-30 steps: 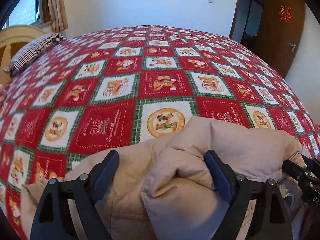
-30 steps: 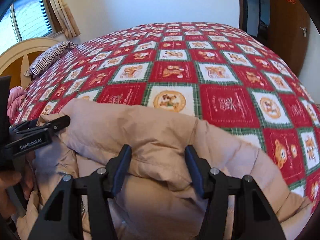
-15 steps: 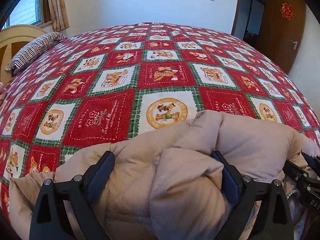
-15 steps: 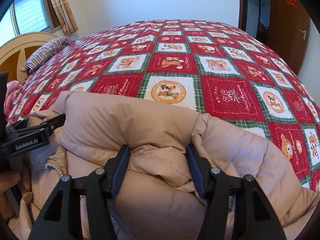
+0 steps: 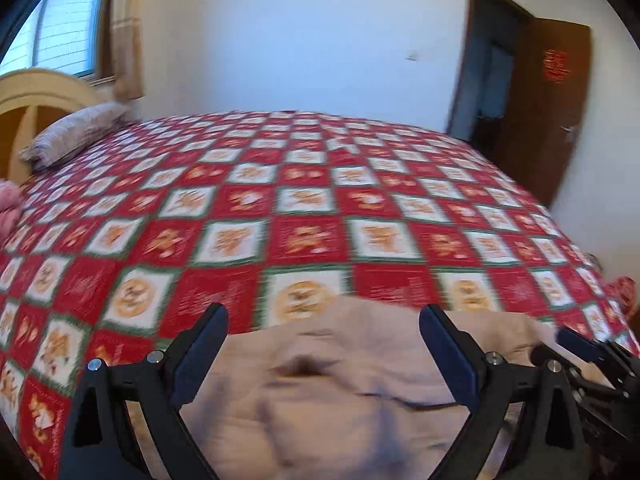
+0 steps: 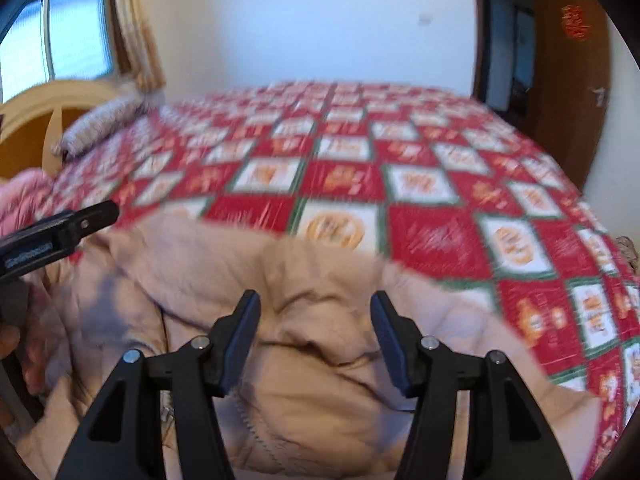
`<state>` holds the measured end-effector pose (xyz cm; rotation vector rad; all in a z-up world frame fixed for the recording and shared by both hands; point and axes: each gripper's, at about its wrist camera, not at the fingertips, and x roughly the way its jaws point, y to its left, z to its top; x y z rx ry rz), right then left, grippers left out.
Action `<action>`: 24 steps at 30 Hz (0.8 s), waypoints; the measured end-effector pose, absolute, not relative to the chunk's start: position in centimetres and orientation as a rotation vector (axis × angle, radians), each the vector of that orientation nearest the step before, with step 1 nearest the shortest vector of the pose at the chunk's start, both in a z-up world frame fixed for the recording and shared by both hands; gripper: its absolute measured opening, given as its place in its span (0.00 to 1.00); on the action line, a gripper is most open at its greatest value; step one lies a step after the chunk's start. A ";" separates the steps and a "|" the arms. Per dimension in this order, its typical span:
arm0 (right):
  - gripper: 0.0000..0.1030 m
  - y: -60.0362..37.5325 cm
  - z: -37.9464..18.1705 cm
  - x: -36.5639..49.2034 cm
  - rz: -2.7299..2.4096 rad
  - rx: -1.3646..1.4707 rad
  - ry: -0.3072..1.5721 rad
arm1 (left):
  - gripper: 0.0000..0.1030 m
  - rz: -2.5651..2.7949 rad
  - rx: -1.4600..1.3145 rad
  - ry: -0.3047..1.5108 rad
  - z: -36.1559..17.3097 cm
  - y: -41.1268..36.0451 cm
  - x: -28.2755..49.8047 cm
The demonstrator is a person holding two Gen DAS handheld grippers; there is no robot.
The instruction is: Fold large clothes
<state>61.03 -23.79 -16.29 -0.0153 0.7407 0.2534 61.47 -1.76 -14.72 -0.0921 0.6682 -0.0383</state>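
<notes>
1. While both views are smeared by motion blur, the left gripper (image 5: 324, 328) plainly stands with its jaws wide apart, having just been opening; the beige padded coat (image 5: 340, 380) lies below and between the fingers, and neither pad presses on it.
2. The right gripper (image 6: 315, 320) has its jaws about half apart over a bunched fold of the coat (image 6: 304, 320); the fabric rises between the pads, but whether they pinch it I cannot tell.
3. In the right wrist view the left gripper's black finger (image 6: 80, 224) reaches in from the left edge, above the coat's left end, with part of a hand (image 6: 16, 352) below it.
4. The coat rests at the near edge of a bed, on a bedspread (image 5: 312, 200) of red and white squares with green borders and orange figures.
5. The coat's long axis runs crosswise, left to right along the near bed edge; which end is collar or hem I cannot tell.
6. Farther off, a striped pillow (image 5: 76, 132) lies against a pale wooden headboard (image 5: 36, 92) at the left, with something pink (image 5: 10, 208) beside it.
7. Beyond stand a white wall, a curtained window (image 5: 68, 36) on the left and a brown door (image 5: 556, 112) with a red ornament on the right.
</notes>
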 end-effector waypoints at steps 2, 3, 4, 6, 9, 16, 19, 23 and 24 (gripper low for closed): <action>0.47 -24.6 -15.8 61.2 0.216 0.027 0.731 | 0.94 -0.075 -0.066 0.688 -15.4 -3.3 61.9; 0.46 -24.9 -16.2 61.7 0.194 0.047 0.759 | 0.94 -0.084 -0.046 0.716 -16.3 -4.1 62.4; 0.45 -24.8 -16.6 62.1 0.195 0.053 0.784 | 0.94 -0.071 -0.020 0.765 -17.8 -4.8 63.1; 0.43 -24.4 -18.3 62.8 0.213 0.032 0.840 | 0.94 -0.033 -0.003 0.848 -20.1 -5.1 64.4; 0.43 -24.2 -19.7 63.0 0.222 0.016 0.880 | 0.94 -0.039 -0.043 0.871 -21.4 -4.6 64.8; 0.44 -24.2 -20.6 63.3 0.219 0.016 0.895 | 0.98 0.001 0.030 0.883 -22.5 -5.7 64.7; 0.44 -23.9 -20.7 63.3 0.211 -0.001 0.898 | 0.99 0.003 0.024 0.897 -22.8 -5.6 65.1; 0.44 -23.7 -20.9 63.6 0.204 -0.015 0.905 | 0.99 0.009 0.029 0.907 -23.0 -5.6 65.4; 0.44 -23.6 -20.9 63.6 0.199 -0.026 0.907 | 0.99 0.010 0.029 0.908 -23.1 -5.7 65.4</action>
